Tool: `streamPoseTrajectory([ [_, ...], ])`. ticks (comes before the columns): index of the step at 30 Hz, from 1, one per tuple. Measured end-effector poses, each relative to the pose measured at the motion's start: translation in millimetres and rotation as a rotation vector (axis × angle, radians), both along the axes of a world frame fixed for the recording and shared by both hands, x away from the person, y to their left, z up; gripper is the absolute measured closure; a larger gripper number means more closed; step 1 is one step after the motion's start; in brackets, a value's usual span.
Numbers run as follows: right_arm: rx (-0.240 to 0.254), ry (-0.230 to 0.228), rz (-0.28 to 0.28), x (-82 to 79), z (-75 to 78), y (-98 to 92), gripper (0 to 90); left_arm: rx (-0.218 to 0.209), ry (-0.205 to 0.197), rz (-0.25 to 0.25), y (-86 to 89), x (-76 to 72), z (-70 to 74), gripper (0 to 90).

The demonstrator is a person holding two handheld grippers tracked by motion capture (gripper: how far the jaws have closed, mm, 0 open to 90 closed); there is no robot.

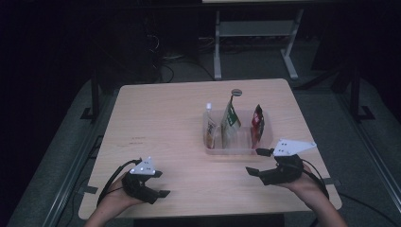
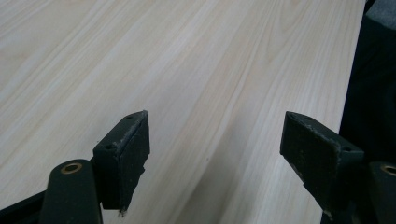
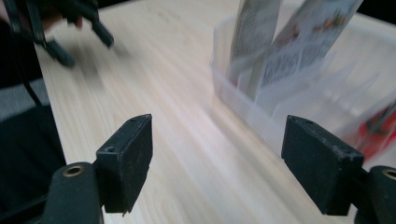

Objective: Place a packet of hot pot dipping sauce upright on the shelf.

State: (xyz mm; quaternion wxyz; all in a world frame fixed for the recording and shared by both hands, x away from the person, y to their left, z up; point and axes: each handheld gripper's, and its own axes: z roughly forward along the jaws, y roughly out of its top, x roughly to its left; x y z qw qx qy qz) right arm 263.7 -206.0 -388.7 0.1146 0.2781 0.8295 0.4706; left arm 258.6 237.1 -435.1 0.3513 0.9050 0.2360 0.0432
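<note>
Both grippers, left (image 1: 158,183) and right (image 1: 258,162), hovering released, nothing grasped; likely next: right reaching into bin (image 1: 236,150) for pouch (image 1: 230,120).

I cannot read the print on the three packets (image 1: 231,124) in the clear bin (image 1: 236,149); they are too small in the high view and blurred in the right gripper view, where the top edge cuts them. The small round object (image 1: 236,92) far behind the bin is too small to tell. The left gripper (image 3: 74,30) is blurred in the right gripper view.
</note>
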Motion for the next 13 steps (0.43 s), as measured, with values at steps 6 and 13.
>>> streamPoseTrajectory([
  [6, -0.067, 0.041, 0.018, -5.9, -23.3, -5.5, 22.6, 0.042, -0.012, -0.007, 1.7, 0.5, -5.6, 22.9],
  [13, -0.113, 0.065, 0.022, -0.9, -37.0, -4.7, 20.5, 0.068, -0.01, -0.016, 0.5, 3.5, -15.8, 18.4],
])
